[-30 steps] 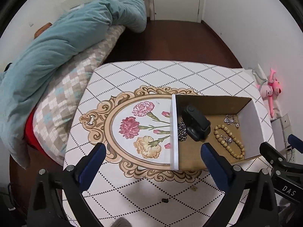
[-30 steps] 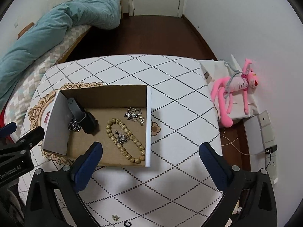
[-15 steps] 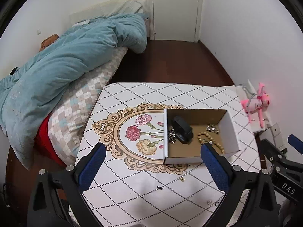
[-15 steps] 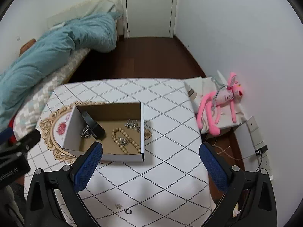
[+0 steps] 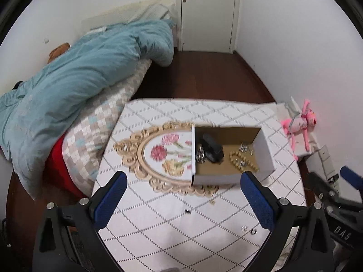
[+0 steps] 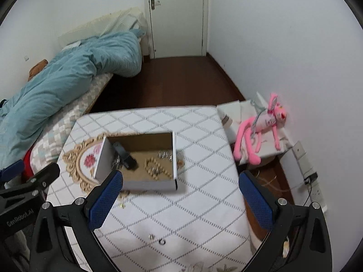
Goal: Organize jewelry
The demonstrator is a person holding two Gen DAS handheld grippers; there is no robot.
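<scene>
An open cardboard box (image 5: 264, 149) (image 6: 174, 156) stands on the white patterned table. Inside lie a wooden bead bracelet (image 5: 244, 162) (image 6: 156, 170), a black watch (image 5: 212, 150) (image 6: 126, 157), a silver chain (image 5: 200, 156) (image 6: 116, 164) and silver pieces (image 5: 246, 147) (image 6: 165, 154). A small ring (image 6: 162, 241) (image 5: 253, 231) and a stud (image 6: 150, 236) (image 5: 244, 228) lie loose on the table in front. My left gripper (image 5: 181, 201) is open and empty, held high, back from the box. My right gripper (image 6: 180, 201) is open and empty too.
A bed with a teal duvet (image 5: 74, 83) borders the table's left side. A pink plush toy (image 6: 261, 127) lies on a low white shelf at the right. A power strip (image 6: 314, 188) and cables are on the floor. Small bits (image 5: 187, 211) lie on the table.
Both grippers have pulled up and back from the box, so more of the room and table shows. Both stayed open and empty.
</scene>
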